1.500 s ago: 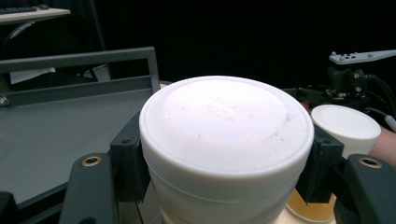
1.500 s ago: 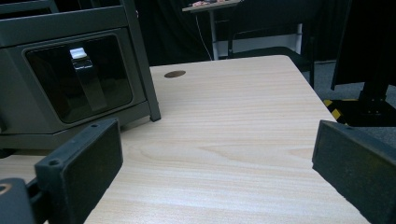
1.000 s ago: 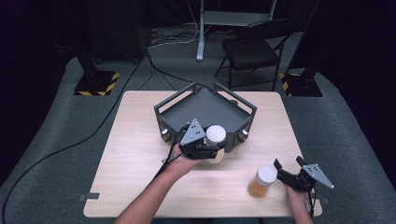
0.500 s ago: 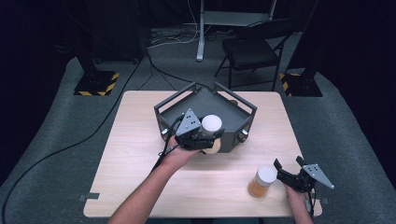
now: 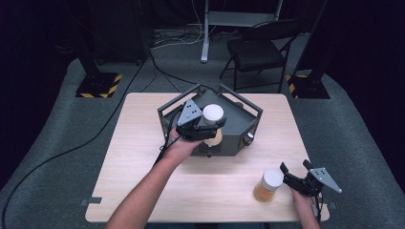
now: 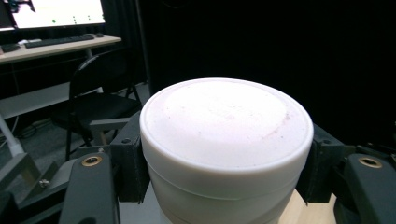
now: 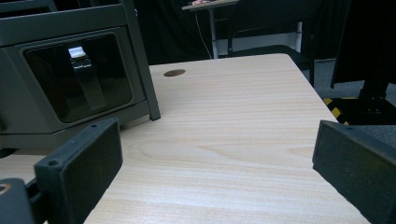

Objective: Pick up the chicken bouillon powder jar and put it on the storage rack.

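Note:
A jar with a white lid (image 5: 213, 114) and orange contents is clamped in my left gripper (image 5: 208, 129), held above the front wall of a grey six-sided frame box (image 5: 250, 123). In the left gripper view the jar's lid (image 6: 226, 122) sits between the two black pads (image 6: 132, 164), which press on its sides. A second white-lidded orange jar (image 5: 268, 186) stands on the table at the front right. My right gripper (image 5: 295, 168) is just right of it, open and apart from it. The right gripper view shows the open fingers (image 7: 80, 169) with bare table (image 7: 233, 116) between them.
The light wooden table (image 5: 143, 157) has free room at its left and front. The grey box (image 7: 70, 79) has a dark window panel facing my right gripper. A black chair (image 5: 258, 52), stands with striped bases and cables are on the floor behind the table.
My left gripper has carried the jar away from me, from in front of the grey box to above its front wall. The right gripper and second jar have not moved.

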{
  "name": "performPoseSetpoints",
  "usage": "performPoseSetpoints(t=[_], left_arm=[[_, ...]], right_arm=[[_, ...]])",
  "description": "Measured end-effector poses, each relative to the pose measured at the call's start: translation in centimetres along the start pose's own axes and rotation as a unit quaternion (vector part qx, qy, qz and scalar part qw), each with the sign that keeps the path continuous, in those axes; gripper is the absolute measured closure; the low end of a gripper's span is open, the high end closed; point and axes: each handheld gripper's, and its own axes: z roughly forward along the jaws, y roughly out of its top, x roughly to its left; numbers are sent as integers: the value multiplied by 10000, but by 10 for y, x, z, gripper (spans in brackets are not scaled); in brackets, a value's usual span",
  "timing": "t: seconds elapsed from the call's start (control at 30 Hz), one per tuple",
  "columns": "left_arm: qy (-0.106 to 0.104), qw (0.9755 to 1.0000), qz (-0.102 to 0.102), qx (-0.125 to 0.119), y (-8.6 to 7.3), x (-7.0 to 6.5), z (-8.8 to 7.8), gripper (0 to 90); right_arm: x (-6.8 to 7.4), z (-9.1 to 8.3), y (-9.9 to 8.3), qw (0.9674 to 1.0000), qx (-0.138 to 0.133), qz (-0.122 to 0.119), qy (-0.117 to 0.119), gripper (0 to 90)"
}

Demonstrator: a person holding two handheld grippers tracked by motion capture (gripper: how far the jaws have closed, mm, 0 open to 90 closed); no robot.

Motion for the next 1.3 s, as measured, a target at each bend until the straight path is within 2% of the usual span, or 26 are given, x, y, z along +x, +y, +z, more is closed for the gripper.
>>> performPoseSetpoints(t=[0.1,0.2,0.33,0.43,0.53,0.73,0.9,1.0,1.03,1.17,1.23,1.27,1.3], left_arm=[[149,9999,4,4,3,1,3,340],[204,9998,13,13,5,3,5,340],[222,9996,-154,18,6,10,10,340],[314,9994,-158,34,6,11,13,340],[351,9988,-341,34,4,14,16,340],[552,9978,-372,-12,3,15,21,340],[872,9954,-380,-54,-2,17,29,340],[962,9948,-337,-20,-3,18,31,340],[1053,9940,-310,15,-4,18,34,340],[1165,9926,-332,6,-6,18,37,340],[1302,9911,-284,24,-7,15,40,341],[1412,9895,-309,11,-8,14,41,341],[1412,9895,-309,11,-8,14,41,340]], right_arm=[[0,0,0,10000,-1,1,4,6],[0,0,0,10000,0,11,6,6],[-1,0,0,10000,-4,21,11,6],[-1,0,0,10000,0,21,21,5],[-2,0,1,10000,14,25,30,4],[-1,0,0,10000,-5,5,38,6],[-2,-1,-1,10000,-18,48,44,6],[-2,-1,-1,10000,-32,57,40,6],[-1,-1,-1,10000,-38,48,32,6],[-1,-1,-1,10000,-30,35,39,7],[-2,-1,-1,10000,-27,47,41,7],[-2,-1,-1,10000,-19,63,42,7],[-2,-1,-1,10000,-19,63,42,7]])
